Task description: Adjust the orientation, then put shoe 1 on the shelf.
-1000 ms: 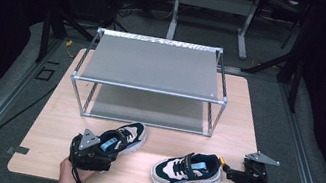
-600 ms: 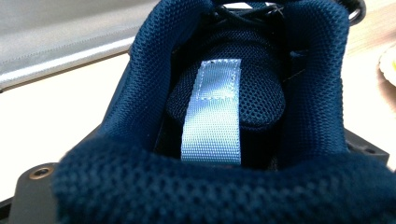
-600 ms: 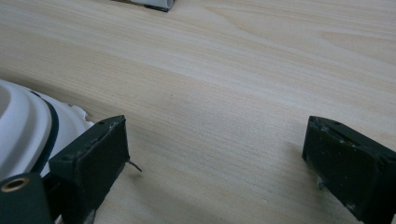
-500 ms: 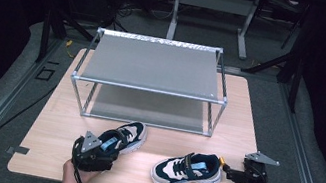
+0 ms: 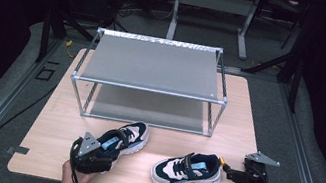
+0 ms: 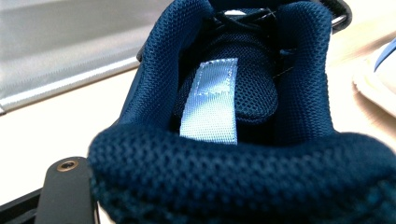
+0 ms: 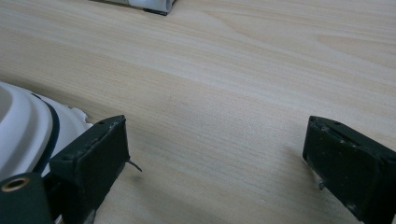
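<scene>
The left hand-held gripper (image 5: 94, 156) sits at the heel of the left sneaker (image 5: 123, 138) near the tabletop's (image 5: 54, 123) front edge, its jaws just closing around the navy mesh collar; whether the pads press yet cannot be told. The pale blue pull tab (image 6: 210, 100) inside bears no readable writing. The right hand-held gripper (image 5: 232, 174) rests spread just behind the right sneaker (image 5: 187, 170) toward the front right corner.

Left gripper (image 5: 98, 153) at the left sneaker's (image 5: 125, 138) heel, jaws closing; right gripper (image 5: 232, 174) beside the right sneaker (image 5: 186, 170).

Navy mesh-cloth shoe (image 6: 233, 116) with satin tab; matt pale wood table (image 7: 233, 70).
</scene>
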### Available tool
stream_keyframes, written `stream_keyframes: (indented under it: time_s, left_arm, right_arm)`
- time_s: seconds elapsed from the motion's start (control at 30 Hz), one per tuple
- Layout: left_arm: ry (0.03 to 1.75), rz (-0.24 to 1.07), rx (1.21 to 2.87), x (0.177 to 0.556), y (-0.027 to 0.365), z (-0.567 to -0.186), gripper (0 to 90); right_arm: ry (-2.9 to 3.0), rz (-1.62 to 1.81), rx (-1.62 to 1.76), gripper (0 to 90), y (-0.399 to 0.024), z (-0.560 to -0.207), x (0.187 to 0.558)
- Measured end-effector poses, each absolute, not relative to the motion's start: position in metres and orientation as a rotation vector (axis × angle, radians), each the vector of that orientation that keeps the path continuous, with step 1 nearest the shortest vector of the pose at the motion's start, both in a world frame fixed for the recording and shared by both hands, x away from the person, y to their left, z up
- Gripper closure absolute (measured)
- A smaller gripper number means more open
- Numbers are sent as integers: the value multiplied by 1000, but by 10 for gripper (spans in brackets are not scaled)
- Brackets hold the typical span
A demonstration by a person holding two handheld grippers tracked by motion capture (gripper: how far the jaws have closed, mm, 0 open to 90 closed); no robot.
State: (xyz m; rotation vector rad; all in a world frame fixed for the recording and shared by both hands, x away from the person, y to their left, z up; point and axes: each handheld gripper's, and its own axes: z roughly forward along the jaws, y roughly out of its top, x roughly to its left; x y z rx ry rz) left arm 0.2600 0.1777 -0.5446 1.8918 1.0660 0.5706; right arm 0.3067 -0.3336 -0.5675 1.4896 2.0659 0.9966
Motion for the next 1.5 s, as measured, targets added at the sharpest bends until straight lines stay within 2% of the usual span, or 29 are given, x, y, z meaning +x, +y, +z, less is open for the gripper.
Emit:
stream_keyframes:
  time_s: [0.17,0.9,1.5]
  left_arm:
    - [1055,583,1882,258,178,-536,241]
    - [1050,634,1824,267,176,-512,239]
    - [1093,652,1758,304,163,-509,238]
  right_arm:
    - [2044,1013,1483,0,-334,-567,305]
    - [2052,1020,1480,1,-335,-567,306]
    - [2052,1022,1480,5,-335,-567,305]
